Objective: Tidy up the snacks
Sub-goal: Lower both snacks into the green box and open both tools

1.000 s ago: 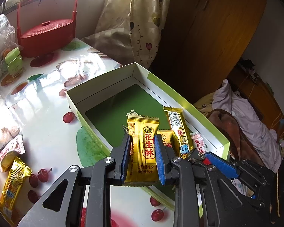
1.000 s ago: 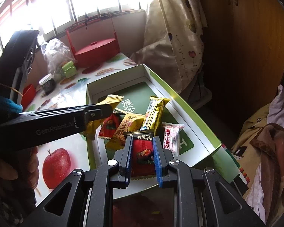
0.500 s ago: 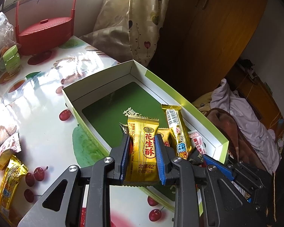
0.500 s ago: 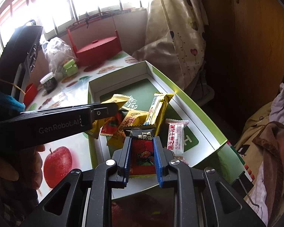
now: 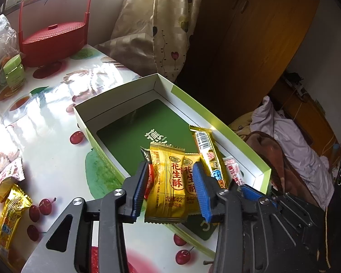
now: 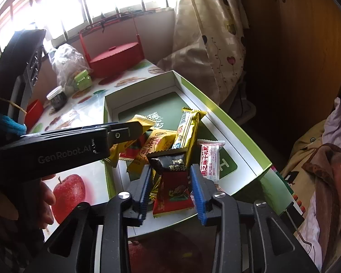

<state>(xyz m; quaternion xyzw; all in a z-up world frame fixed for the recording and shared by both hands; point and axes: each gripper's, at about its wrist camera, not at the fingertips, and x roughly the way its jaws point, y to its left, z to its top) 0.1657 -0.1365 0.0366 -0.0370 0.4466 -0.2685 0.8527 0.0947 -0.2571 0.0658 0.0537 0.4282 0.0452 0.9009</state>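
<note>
A green-and-white box lies open on the table, also in the right wrist view. My left gripper is open over its near end, with a gold peanut-candy packet loose between the fingers. My right gripper is open too, with a red-and-black snack packet loose between its fingers above the box's near end. In the box lie another gold packet, a long gold bar and a white-and-red packet. The left gripper's body crosses the right wrist view.
More snack packets lie on the fruit-print tablecloth at the left. A red lidded basket, a green jar and a plastic bag stand at the back. Bedding lies beyond the table's right edge.
Both grippers have opened and let go of their packets. Both have moved slightly forward over the box.
</note>
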